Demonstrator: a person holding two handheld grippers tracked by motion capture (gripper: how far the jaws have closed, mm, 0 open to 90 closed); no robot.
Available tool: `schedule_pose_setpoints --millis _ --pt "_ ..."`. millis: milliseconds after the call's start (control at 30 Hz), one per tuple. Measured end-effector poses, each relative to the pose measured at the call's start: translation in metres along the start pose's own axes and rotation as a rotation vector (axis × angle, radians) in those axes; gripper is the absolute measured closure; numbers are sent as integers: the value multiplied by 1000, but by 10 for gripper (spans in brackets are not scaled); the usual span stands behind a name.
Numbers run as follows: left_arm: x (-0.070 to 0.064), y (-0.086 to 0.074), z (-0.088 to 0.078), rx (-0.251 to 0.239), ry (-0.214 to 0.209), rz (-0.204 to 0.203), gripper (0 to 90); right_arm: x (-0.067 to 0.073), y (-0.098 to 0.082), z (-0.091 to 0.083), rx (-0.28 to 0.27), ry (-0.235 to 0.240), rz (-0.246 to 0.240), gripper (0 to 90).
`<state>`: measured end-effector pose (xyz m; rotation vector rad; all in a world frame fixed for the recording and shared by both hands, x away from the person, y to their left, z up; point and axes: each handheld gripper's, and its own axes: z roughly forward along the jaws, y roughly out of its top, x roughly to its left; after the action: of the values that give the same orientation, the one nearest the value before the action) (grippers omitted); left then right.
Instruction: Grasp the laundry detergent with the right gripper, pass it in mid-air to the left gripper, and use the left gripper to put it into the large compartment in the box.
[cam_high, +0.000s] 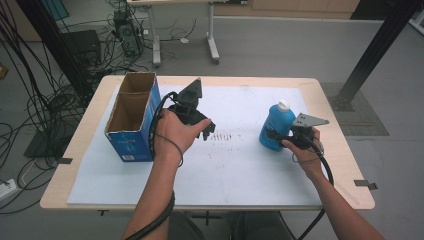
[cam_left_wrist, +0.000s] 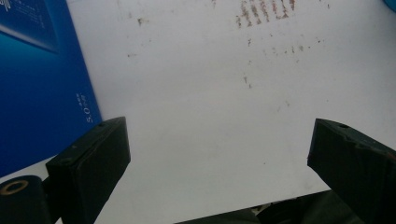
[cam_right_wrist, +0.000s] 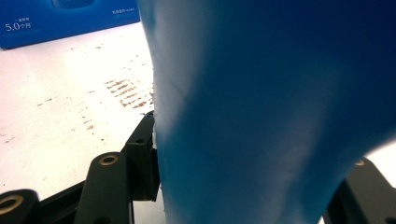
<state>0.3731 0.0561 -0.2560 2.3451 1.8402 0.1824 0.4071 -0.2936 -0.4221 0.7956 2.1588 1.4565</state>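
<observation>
Here, the blue cardboard box (cam_high: 132, 117) reads "5.0" in white print; its top is open, showing brown inner walls and two compartments. Right of the box, my left gripper (cam_high: 207, 129) hangs with jaws wide over the white mat (cam_high: 240, 165). Farther right, my right gripper (cam_high: 280, 137) clamps the smooth blue bottle (cam_high: 276, 125), white-capped and upright.

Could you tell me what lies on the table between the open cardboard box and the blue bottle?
In the high view, between the box and the bottle, the left gripper hovers over bare white mat bearing brownish smudges.
</observation>
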Motion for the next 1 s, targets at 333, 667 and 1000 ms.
schedule_pose_setpoints --millis 333,667,1000 --pt "0 -1 0 1 1 2 61 0 0 0 -1 2 -2 412" --pt "0 -2 -2 -1 -2 0 61 0 0 0 -2 3 -5 414" --pt "0 -2 -2 -1 0 2 61 -1 0 0 -1 5 -3 418"
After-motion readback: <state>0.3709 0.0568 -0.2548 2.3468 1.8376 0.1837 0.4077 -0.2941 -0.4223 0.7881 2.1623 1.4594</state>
